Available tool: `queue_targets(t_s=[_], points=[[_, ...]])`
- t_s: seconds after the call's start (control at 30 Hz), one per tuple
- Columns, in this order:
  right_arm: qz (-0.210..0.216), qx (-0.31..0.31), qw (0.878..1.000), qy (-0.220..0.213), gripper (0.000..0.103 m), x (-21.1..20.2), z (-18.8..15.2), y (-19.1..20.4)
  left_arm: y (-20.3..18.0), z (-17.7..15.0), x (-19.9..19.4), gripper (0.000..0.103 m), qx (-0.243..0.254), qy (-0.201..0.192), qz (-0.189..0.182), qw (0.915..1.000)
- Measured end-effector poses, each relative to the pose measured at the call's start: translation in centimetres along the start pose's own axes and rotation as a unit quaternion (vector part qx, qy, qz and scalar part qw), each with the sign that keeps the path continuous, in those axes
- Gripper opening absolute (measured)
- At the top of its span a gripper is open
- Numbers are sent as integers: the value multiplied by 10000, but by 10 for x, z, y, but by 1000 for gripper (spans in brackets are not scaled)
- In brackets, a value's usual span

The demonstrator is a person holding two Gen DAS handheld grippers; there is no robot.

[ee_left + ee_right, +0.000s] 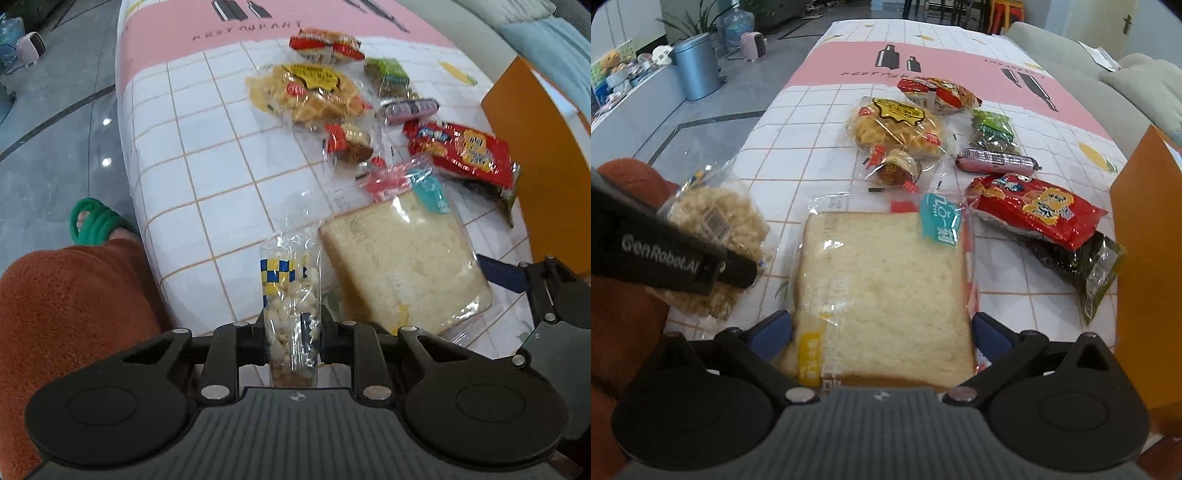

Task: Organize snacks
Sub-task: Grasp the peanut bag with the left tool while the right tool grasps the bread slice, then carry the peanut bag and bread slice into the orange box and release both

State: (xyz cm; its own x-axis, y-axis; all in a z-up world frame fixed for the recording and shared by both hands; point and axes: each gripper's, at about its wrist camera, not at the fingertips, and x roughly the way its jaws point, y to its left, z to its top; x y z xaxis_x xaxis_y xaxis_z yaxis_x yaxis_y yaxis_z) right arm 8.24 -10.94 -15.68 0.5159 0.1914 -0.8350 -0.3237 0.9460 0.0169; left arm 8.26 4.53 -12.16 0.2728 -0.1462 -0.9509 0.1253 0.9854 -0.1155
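Pinching a clear crinkly bag of pale puffed-rice bits [291,314], the left gripper [293,332] angles steeply down at the counter [192,155], just beside the square wrapped bread slice [882,291]. That bread looks soft, light and crushable in slippery film, best taken gently by its side edges. Tilted down over it, the right gripper [882,332] holds its fingers [772,330] spread wide, straddling the slice without pressing.

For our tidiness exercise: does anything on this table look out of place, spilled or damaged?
Nothing is spilled or torn. The snacks lie in a loose jumble: the red biscuit packet lies partly on top of a dark seaweed pack, and the bagged bread slice lies skewed to the tablecloth grid.
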Motion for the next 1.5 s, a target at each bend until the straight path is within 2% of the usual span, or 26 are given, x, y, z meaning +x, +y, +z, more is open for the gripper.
queue_targets(t_s=[0.27, 0.37, 0.47, 0.7, 0.9, 1.03, 1.23, 1.37, 1.5], points=[[18, 197, 9997, -153, 100, 2, -8, 2, -2, 0, 14, 31, 69, 341, 181, 9992], [119, 41, 9999, -102, 100, 2, -7, 2, -6, -1, 13, 30, 191, 290, 222, 9991], [131, 84, 9998, -100, 97, -3, -7, 1, -9, -3, 8, 25, 257, 171, 239, 9992], [240, 491, 9984, -114, 85, -18, -11, -13, -16, -5, -5, 24, 310, -140, 153, 9993], [340, 1027, 9939, -224, 83, -36, -13, -31, -17, -4, -16, 24, 223, -301, -69, 9993], [426, 1334, 9894, -379, 81, -52, -14, -43, -18, -1, -25, 24, 179, -398, -215, 9988], [808, 1875, 9765, -692, 80, -80, -15, -59, -23, 5, -44, 24, 195, -598, -316, 9975], [773, 2008, 9712, -1022, 79, -104, -14, -66, -33, 10, -57, 24, 326, -736, -362, 9961], [562, 2132, 9658, -1361, 78, -125, -11, -79, -47, 18, -69, 24, 464, -863, -496, 9940]])
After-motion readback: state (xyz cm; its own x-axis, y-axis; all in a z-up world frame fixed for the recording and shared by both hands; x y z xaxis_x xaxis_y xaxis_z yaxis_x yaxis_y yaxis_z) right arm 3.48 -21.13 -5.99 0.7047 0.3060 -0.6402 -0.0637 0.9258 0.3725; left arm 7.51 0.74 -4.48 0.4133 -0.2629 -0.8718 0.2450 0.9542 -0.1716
